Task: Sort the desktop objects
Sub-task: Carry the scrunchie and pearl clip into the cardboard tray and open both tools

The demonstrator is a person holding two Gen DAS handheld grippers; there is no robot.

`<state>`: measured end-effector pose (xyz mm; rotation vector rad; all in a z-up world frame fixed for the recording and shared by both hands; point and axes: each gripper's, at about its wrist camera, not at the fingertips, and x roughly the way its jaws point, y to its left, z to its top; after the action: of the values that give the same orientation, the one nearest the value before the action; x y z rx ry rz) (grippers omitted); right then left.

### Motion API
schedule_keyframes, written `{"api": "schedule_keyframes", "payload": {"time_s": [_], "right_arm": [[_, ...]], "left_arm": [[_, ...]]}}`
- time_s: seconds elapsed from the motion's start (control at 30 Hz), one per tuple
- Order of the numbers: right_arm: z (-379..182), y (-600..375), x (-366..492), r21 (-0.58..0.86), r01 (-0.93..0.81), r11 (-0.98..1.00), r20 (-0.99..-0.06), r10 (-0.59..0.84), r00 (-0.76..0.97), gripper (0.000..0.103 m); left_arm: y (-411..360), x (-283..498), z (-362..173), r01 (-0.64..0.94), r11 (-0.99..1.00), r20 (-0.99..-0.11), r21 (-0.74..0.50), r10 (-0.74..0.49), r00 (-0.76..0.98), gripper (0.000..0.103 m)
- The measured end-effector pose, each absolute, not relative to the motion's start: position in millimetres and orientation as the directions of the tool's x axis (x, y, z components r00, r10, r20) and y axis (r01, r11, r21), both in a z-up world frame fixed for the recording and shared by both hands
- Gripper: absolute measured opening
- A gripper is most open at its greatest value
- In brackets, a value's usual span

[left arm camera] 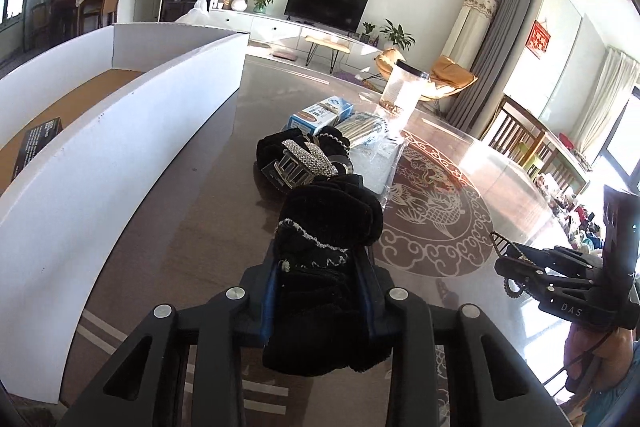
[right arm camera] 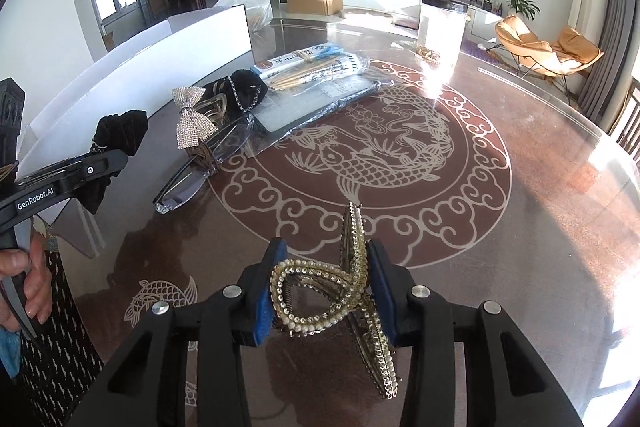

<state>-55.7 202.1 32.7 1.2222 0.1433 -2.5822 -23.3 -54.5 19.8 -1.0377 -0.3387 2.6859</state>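
Observation:
My left gripper (left arm camera: pixel 320 259) is shut on a black velvet scrunchie (left arm camera: pixel 328 227) with a silver trim, held above the table; it also shows in the right wrist view (right arm camera: pixel 116 135). My right gripper (right arm camera: pixel 324 275) is shut on a gold rhinestone hair clip (right arm camera: pixel 352 291); it shows at the right of the left wrist view (left arm camera: pixel 520 267). On the table lie a rhinestone bow claw clip (right arm camera: pixel 192 121), a second black scrunchie (right arm camera: pixel 244 91), glasses (right arm camera: pixel 200 167) and a chopstick pack (right arm camera: pixel 316 67). A white cardboard box (left arm camera: pixel 120 131) stands at the left.
A clear jar with a black lid (right arm camera: pixel 440 27) stands at the far side of the round glass table (right arm camera: pixel 520 207). A blue and white carton (left arm camera: pixel 320 113) and a plastic sleeve (right arm camera: pixel 320 99) lie by the chopsticks. A black card (left arm camera: pixel 36 143) lies inside the box.

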Motion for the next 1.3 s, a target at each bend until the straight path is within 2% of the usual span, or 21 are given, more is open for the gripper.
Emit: {"api": "schedule_keyframes", "payload": {"time_s": [0.23, 0.47, 0.57, 0.7, 0.9, 1.03, 1.07, 1.1, 1.17, 1.23, 1.3], "right_arm": [[61, 175, -56, 0.063, 0.354, -0.933, -0.73, -0.285, -0.621, 0.042], [111, 77, -90, 0.087, 0.529, -0.844, -0.643, -0.453, -0.617, 0.042], [135, 20, -109, 0.12, 0.608, -0.785, -0.598, -0.546, -0.586, 0.042], [153, -68, -139, 0.125, 0.703, -0.7, -0.568, -0.632, -0.528, 0.042], [121, -181, -206, 0.148, 0.75, -0.645, -0.654, -0.633, -0.415, 0.042], [82, -208, -236, 0.166, 0.733, -0.66, -0.734, -0.579, -0.355, 0.043], [74, -207, -242, 0.174, 0.724, -0.667, -0.746, -0.569, -0.345, 0.046], [68, -206, -248, 0.185, 0.711, -0.678, -0.754, -0.563, -0.34, 0.059], [63, -195, -256, 0.23, 0.681, -0.695, -0.744, -0.577, -0.338, 0.071], [67, -178, -256, 0.286, 0.654, -0.701, -0.713, -0.611, -0.343, 0.071], [75, -158, -250, 0.318, 0.635, -0.704, -0.686, -0.633, -0.358, 0.072]], "left_arm": [[-87, 19, 62, -0.09, -0.952, -0.58, -0.293, 0.251, -0.775, 0.032], [-184, 14, 121, 0.072, -0.943, -0.551, -0.326, 0.127, -0.825, 0.032], [-234, -2, 131, 0.171, -0.941, -0.587, -0.293, 0.036, -0.809, 0.032], [-293, -36, 115, 0.292, -0.911, -0.684, -0.291, -0.016, -0.73, 0.032], [-332, -69, 62, 0.405, -0.886, -0.822, -0.225, -0.05, -0.567, 0.032], [-334, -72, 37, 0.432, -0.886, -0.872, -0.168, -0.07, -0.484, 0.04], [-330, -73, 37, 0.416, -0.897, -0.871, -0.147, -0.082, -0.485, 0.042], [-326, -74, 36, 0.407, -0.903, -0.873, -0.133, -0.087, -0.48, 0.045], [-319, -75, 37, 0.39, -0.912, -0.872, -0.124, -0.088, -0.482, 0.061], [-309, -71, 44, 0.393, -0.912, -0.861, -0.117, -0.104, -0.498, 0.068], [-295, -64, 56, 0.381, -0.913, -0.843, -0.142, -0.09, -0.53, 0.068]]}}
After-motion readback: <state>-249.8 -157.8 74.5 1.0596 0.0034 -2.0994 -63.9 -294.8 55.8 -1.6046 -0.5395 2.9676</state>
